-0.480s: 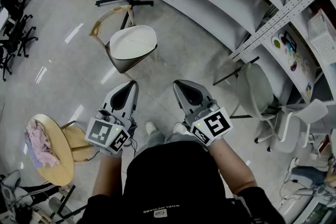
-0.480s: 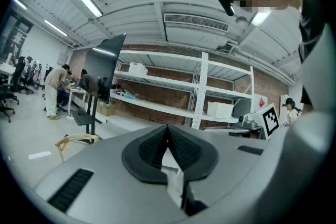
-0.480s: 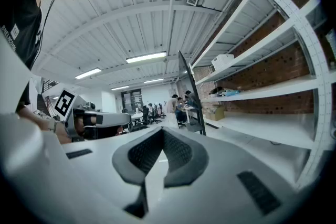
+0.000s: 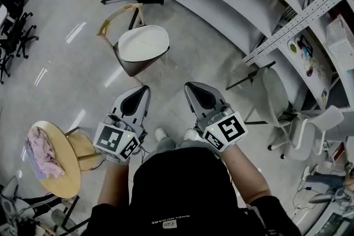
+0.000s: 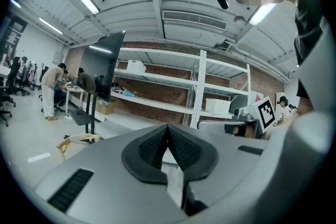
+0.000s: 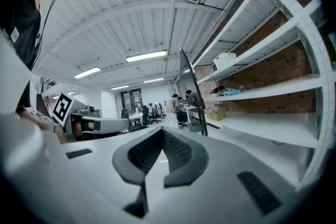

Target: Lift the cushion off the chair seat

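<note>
Cushion [image 4: 142, 43] ahead of left gripper [image 4: 144, 88], right gripper [image 4: 188, 86] (closed)

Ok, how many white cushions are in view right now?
1: the cushion lies on the wooden chair, top centre of the head view. Others may be hidden off frame.

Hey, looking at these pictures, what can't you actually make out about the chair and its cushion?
- Head view: the cushion is small and seen from above; whether it lies loose on the chair can't be told.
- Left gripper view: only the chair's wooden backrest shows; the body of the left gripper hides seat and cushion.
- Right gripper view: the chair is out of frame; the right gripper faces shelves.
</note>
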Demonstrator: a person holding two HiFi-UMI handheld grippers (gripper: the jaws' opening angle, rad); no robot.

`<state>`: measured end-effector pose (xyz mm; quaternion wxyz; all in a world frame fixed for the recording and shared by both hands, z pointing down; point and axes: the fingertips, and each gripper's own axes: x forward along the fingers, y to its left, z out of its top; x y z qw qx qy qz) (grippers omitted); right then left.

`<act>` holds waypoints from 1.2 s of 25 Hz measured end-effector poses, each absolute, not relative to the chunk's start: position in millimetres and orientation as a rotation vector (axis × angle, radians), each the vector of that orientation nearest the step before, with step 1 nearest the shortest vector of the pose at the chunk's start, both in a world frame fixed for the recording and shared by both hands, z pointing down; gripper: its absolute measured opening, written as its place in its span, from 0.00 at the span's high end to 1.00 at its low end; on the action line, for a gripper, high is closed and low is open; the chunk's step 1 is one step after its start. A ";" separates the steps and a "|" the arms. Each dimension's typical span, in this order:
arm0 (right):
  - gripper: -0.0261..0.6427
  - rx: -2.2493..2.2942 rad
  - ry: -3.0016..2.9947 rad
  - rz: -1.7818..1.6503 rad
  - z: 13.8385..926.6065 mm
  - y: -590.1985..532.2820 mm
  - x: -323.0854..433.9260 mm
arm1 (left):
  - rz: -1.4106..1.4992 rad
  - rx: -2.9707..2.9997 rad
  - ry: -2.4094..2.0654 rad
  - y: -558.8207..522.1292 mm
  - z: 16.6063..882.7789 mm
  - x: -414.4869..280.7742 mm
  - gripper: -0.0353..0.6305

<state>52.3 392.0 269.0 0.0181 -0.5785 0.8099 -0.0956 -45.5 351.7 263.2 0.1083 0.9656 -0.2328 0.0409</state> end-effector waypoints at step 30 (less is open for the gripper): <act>0.95 -1.556 2.677 -0.389 303.4 165.2 77.7 | 0.197 2.673 -0.965 161.4 305.4 -55.3 0.93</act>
